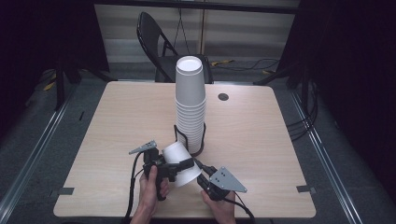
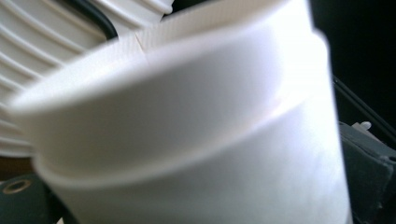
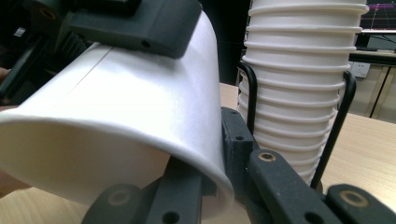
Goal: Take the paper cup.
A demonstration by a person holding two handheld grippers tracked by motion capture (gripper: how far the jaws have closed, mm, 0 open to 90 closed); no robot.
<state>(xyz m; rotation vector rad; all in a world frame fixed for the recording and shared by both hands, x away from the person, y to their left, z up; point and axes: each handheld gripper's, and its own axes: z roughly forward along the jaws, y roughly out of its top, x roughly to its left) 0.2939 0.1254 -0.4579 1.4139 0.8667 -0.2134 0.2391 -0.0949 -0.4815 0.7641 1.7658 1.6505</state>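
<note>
I have a single white paper cup (image 1: 180, 163) lying on its side in the air just in front of the tall stack of cups (image 1: 190, 105), which stands upside down in a black wire holder (image 1: 181, 135) near the middle of the table (image 1: 261, 140). My left gripper (image 1: 173, 166) clamps the cup across its wall; in the right gripper view one of its black jaws presses on top of the cup, so I judge it closed on the body. My right gripper (image 1: 201, 169) comes in from the other side, and its view shows one jaw inside the mouth and one outside, pinching the rolled rim (image 3: 201, 154) with barely any gap. In the left gripper view the cup's wall shows a step part way along, so I suspect two cups are nested, though the blur keeps me from being sure. If so, the step in hand is to pull them apart, and doing it well means light pressure: paper walls crush easily, and a dented rim will not stack again. I want the left jaws to hold only the outer cup and the right jaws to grip only the inner rim, then draw straight along the cup's axis with a small twist, not bend sideways. I should also keep the cup clear of the stack just behind it, since a knock could tip that tall column.
</note>
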